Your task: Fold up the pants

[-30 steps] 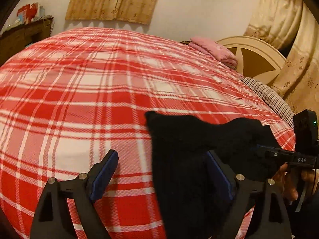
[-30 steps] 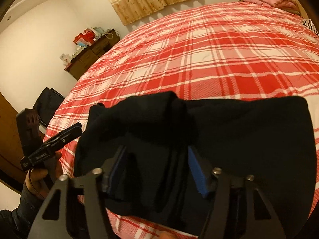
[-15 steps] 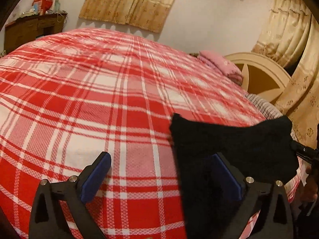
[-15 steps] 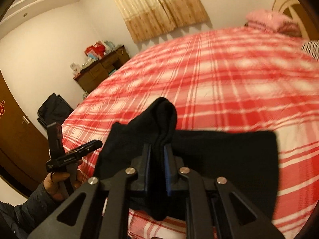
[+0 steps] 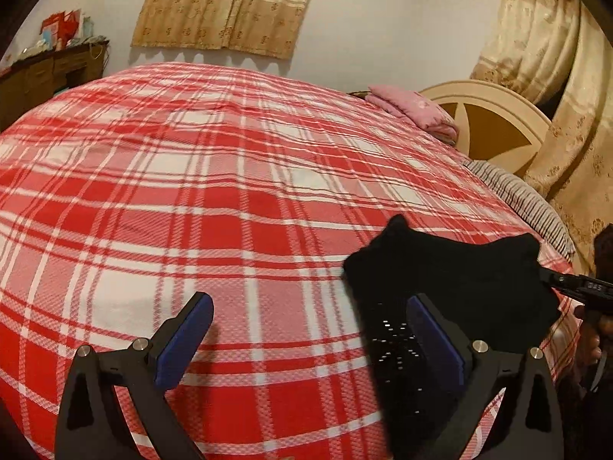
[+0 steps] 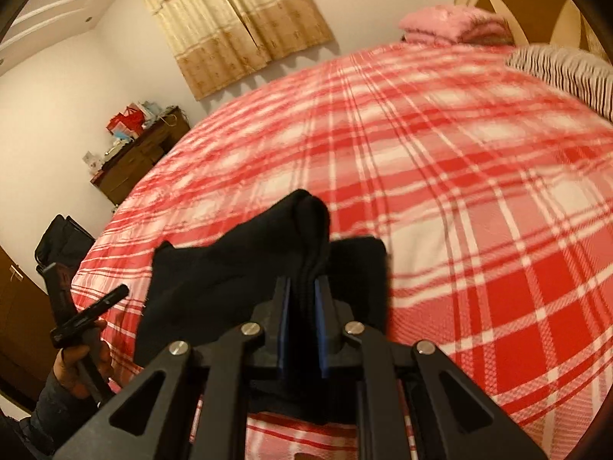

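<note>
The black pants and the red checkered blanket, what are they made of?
The black pants look like soft, thick knit, maybe fleece: matte, bunching in plump folds inside the right tool. The blanket seems woven cotton, with a fine visible weave, though that's uncertain.

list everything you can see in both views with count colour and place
pants: 1, black, near edge of bed
bedspread: 1, red and white plaid, covering bed
folded blanket: 1, pink, by headboard
headboard: 1, cream, far end of bed
striped bedding: 1, dark and white, bed edge near headboard
curtains: beige, on walls
dresser: 1, dark wood, beside bed
left gripper: 1, black with blue pads, open over bed
right gripper: 1, same, shut on pants
</note>
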The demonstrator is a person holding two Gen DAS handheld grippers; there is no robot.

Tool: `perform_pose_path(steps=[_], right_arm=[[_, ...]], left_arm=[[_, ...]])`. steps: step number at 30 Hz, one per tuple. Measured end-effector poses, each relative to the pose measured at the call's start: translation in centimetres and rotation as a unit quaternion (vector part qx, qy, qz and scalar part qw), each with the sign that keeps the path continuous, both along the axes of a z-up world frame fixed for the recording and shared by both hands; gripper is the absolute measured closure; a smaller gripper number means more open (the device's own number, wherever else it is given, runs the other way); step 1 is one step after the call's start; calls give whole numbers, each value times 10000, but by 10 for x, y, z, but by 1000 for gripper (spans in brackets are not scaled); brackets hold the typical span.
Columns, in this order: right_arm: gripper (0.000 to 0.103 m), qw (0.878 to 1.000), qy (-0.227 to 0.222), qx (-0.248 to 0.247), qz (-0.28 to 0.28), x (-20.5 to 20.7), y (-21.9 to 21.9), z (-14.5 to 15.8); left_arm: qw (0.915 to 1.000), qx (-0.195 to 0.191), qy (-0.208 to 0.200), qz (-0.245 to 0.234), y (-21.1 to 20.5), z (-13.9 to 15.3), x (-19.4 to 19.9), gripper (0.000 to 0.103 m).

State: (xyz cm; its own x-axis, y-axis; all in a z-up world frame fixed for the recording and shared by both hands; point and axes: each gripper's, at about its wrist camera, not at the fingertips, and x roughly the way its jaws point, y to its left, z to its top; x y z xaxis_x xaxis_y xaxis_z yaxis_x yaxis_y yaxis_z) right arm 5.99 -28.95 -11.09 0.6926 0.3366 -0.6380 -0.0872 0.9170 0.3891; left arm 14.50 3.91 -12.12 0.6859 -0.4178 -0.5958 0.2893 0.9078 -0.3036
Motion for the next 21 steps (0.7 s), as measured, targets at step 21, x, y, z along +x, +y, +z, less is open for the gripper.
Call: perform_pose_path(steps=[21], right_arm=[[87,9991,203,-69,-369,-3,-18,-22]], left_arm=[[9919,1147,-481,-278,-71,-4,10,1]])
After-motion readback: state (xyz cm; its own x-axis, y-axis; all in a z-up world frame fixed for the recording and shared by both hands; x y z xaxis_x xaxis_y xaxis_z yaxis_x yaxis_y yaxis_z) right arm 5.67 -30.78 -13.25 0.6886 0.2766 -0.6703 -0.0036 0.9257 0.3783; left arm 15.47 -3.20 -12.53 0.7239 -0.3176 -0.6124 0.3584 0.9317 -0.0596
